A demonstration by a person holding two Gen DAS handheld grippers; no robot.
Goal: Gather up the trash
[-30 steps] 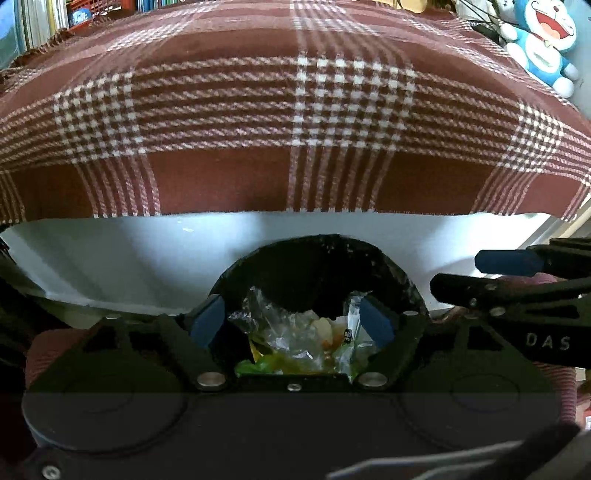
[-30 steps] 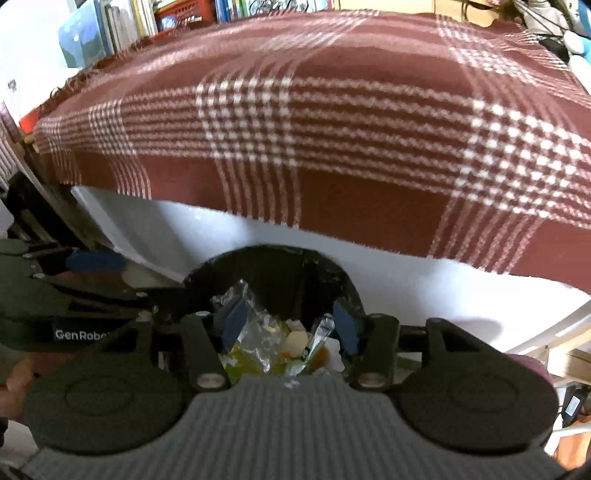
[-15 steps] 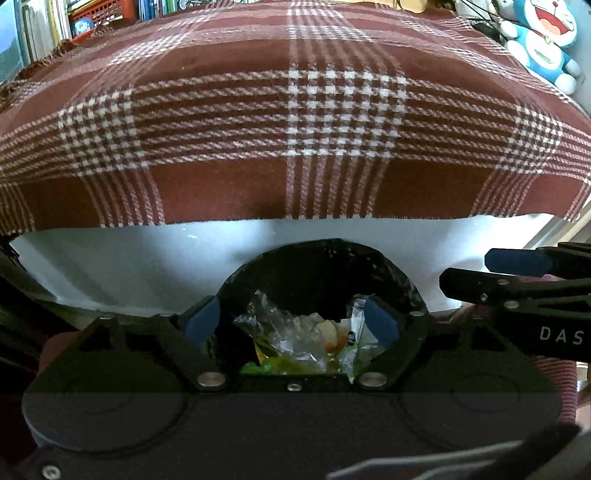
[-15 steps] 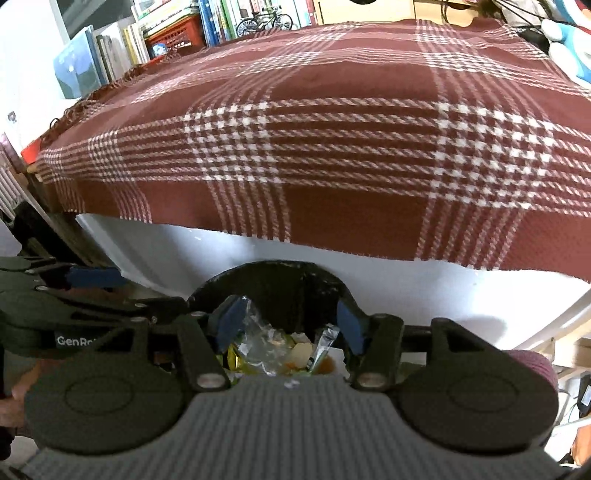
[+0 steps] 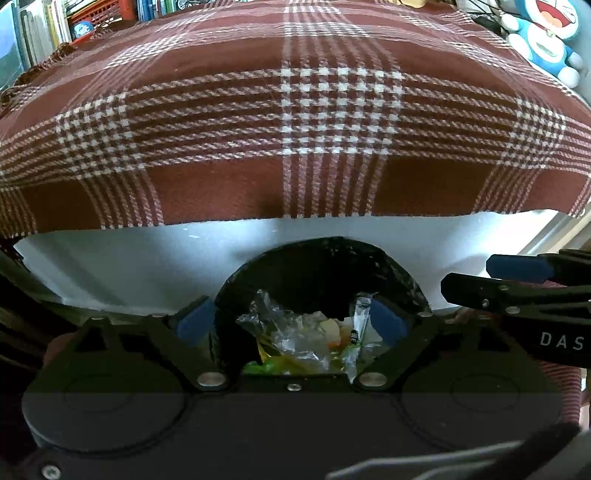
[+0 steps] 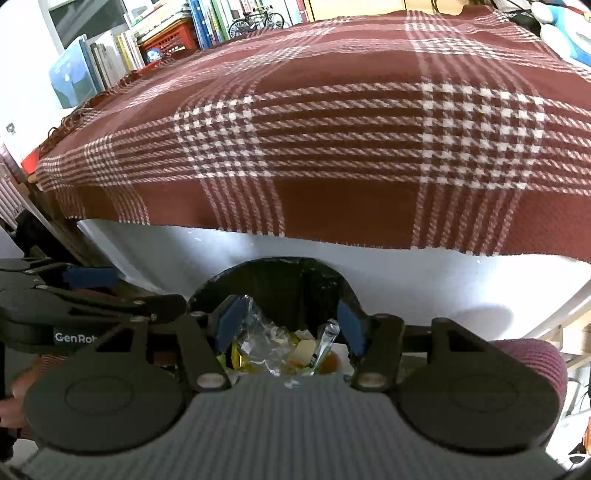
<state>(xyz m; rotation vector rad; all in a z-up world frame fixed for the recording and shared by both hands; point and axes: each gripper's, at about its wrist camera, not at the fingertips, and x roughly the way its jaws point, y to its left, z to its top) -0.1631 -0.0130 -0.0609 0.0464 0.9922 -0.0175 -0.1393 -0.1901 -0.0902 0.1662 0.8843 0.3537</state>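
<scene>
A black bin (image 5: 321, 251) stands below the front edge of the table, against its white side (image 5: 147, 266). In the bin lies trash (image 5: 295, 332): clear wrappers, yellow and green scraps and a thin sachet. My left gripper (image 5: 290, 322) hangs over the bin mouth, its jaws opening, with nothing between its blue pads. The right gripper (image 6: 291, 325) hovers open over the same bin (image 6: 280, 266), and the trash (image 6: 266, 343) lies loose beneath it. Each wrist view shows the other gripper's fingers (image 5: 498, 291) (image 6: 110, 302) at its side edge.
A brown plaid cloth (image 5: 295, 110) covers the table and hangs over its front edge. Books and a red crate (image 6: 166, 37) line the back left, beside a model bicycle (image 6: 255, 22). A blue plush toy (image 5: 546, 37) sits at the back right.
The left gripper's pads have spread further apart over the bin. The right wrist view has tipped up, showing more of the tabletop and the books. The trash stays in the bin.
</scene>
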